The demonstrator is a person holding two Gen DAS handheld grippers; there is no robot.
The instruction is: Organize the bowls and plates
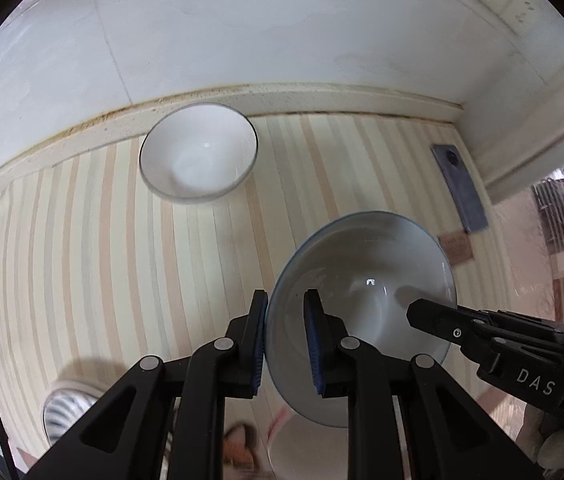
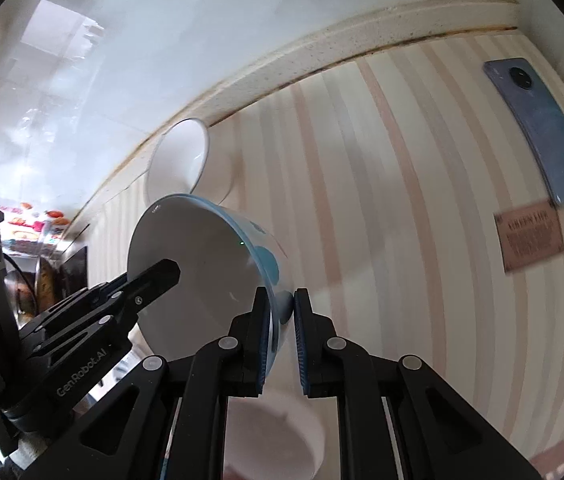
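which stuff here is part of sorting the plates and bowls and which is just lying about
Part of the job:
- blue-patterned bowl, gripped at opposite rims by the left gripper and right gripper
- white bowl by the wall

Just lying about:
- phone, face down
- brown card near it
- striped mat under everything

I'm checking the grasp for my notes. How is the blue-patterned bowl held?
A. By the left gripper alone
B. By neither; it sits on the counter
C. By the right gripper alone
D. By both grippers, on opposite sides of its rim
D: the left gripper and the right gripper each clamp the blue-patterned bowl rim.
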